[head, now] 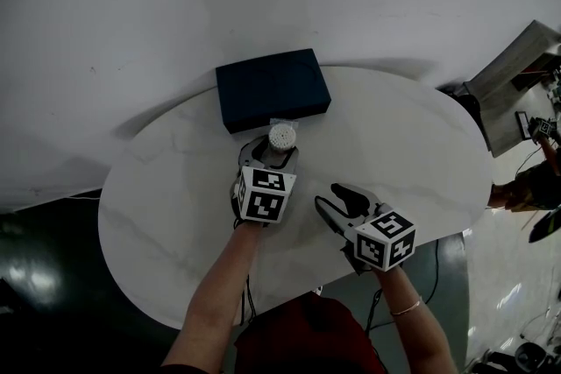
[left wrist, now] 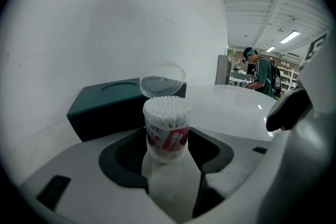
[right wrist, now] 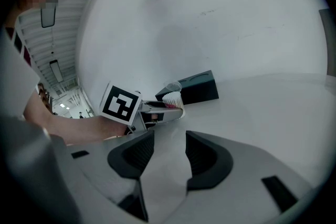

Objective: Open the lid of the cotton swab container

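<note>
looks like the lid (left wrist: 163,80) is already popped: left gripper (left wrist: 169,157) jaws pinch the cotton swab container (left wrist: 167,131), right gripper (right wrist: 164,149) jaws spread and empty, so I'd just release next

On the table (head: 175,188), the box (head: 273,88) lies at the far side, against the wall. Just in front of it stands the cotton swab container (head: 281,138), held between the jaws of the left gripper (head: 267,158). Its lid (left wrist: 163,80) is tipped back toward the box. The right gripper (head: 337,201) sits to the right, nearer the person and apart from the container.
</note>
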A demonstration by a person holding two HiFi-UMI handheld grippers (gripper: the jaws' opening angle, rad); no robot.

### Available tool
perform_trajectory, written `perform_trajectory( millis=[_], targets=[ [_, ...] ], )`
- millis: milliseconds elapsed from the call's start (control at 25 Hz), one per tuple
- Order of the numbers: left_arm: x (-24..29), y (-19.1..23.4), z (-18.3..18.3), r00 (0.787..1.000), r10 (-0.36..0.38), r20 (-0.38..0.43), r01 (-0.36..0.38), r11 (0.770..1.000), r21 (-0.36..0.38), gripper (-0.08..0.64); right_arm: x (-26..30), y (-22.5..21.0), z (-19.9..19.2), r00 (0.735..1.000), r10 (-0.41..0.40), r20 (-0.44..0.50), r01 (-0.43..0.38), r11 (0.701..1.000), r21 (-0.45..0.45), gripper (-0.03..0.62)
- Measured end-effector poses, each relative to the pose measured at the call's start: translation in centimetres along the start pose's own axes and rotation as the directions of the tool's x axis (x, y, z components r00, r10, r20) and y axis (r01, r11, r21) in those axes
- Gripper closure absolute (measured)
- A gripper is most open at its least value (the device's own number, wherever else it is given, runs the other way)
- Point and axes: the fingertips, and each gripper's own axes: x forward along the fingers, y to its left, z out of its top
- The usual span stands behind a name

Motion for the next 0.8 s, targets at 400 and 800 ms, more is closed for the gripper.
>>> perform_trajectory(
  millis=[400, 800],
  targets=[
    [0.21, -0.22, -0.25, 1.0, -0.003, -0.021, 0.003, 1.0, 0.02, 0.31, -0.49, 0.02, -0.23, 1.0, -0.011, -0.001, 0.011, 1.0, 0.008, 0.393],
    [0.41, -0.51, -0.35, 1.0, -0.004, -0.03, 0.005, 1.0, 0.025, 0.291, -0.79, 0.7, -0.55, 1.0, -0.008, -0.003, 0.008, 1.0, 0.005, 0.393]
  ],
)
